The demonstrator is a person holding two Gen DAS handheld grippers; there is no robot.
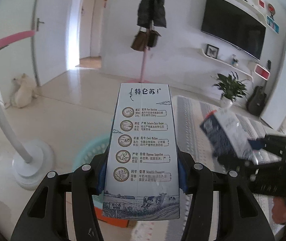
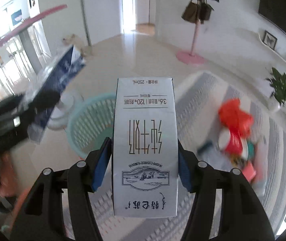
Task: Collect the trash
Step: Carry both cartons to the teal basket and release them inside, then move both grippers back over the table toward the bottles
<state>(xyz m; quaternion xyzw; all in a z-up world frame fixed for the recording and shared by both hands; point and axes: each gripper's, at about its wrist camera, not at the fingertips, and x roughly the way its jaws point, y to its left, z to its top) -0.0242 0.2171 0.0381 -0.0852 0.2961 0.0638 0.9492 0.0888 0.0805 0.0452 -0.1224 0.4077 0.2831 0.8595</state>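
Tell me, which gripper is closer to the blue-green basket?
Probably the left, but it's close. The left gripper holds its milk carton almost above the basket. The right gripper holds its own carton beside the basket, short of the rim.

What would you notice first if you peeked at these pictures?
A milk carton fills the middle of each view, one clamped in the left gripper and another carton in the right gripper. Past them on the floor sits a mint-green basket. Bright red and colourful trash lies on the striped rug to the right.
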